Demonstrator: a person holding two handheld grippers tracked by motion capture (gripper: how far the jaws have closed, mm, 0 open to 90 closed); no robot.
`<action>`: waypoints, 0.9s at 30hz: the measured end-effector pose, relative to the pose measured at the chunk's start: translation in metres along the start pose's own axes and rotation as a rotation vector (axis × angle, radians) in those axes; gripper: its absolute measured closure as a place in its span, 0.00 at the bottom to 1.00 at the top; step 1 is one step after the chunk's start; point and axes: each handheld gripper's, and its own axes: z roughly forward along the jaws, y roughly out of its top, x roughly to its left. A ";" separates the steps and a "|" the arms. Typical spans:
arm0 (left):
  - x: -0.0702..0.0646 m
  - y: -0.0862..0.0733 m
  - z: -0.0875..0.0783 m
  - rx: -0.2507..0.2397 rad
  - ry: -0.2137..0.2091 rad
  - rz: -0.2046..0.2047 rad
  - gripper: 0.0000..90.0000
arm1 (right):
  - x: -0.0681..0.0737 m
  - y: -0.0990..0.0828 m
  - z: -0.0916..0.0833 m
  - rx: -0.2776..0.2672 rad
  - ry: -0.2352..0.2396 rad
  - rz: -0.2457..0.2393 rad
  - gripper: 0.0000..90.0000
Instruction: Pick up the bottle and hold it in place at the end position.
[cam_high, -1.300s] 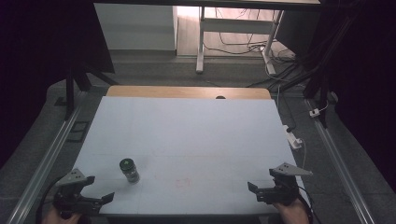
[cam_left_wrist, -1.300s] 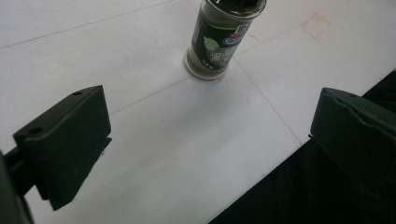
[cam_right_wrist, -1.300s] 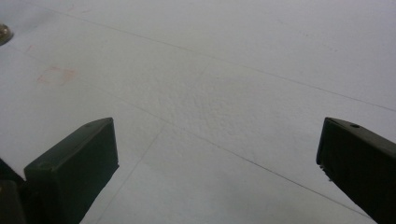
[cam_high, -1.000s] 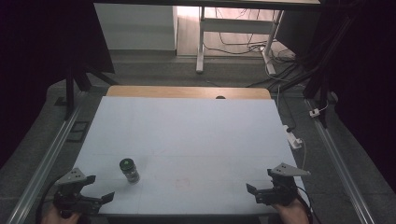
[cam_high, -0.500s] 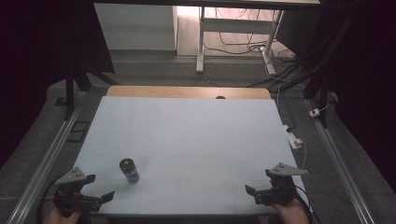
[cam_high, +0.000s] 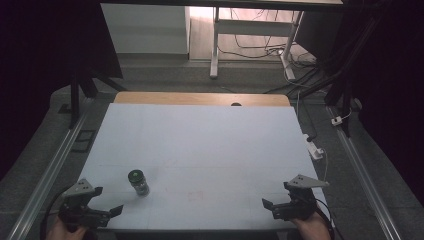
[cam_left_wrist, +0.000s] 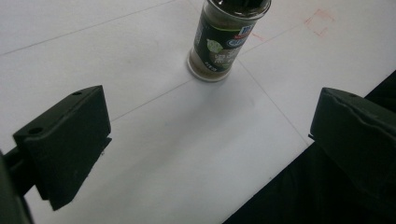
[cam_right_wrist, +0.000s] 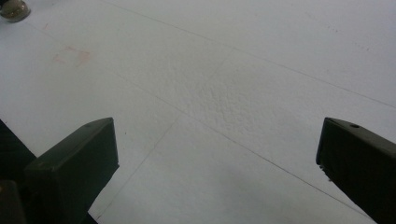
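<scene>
The left gripper (cam_high: 100, 212) hovers at the near left corner of the white table (cam_high: 210, 145), its jaws spread wide with nothing between them. Just ahead of it, slightly toward its right jaw, the spice jar (cam_left_wrist: 227, 38) stands upright on the table, long axis vertical, dark cap up, label facing the gripper. The right gripper (cam_high: 280, 206) sits at the near right corner, jaws equally wide and holding nothing, well apart from the jar, which lies far off to its left.
</scene>
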 end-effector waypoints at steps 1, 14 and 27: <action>0.000 0.000 0.000 0.000 0.000 0.000 0.00 | 0.000 0.000 0.000 0.001 0.000 -0.001 0.00; 0.000 0.004 0.005 -0.009 -0.021 0.022 0.00 | 0.000 0.000 0.001 0.014 0.008 -0.007 0.00; 0.002 0.013 0.012 -0.032 -0.078 0.053 0.00 | 0.000 0.001 0.002 0.023 0.018 -0.009 0.00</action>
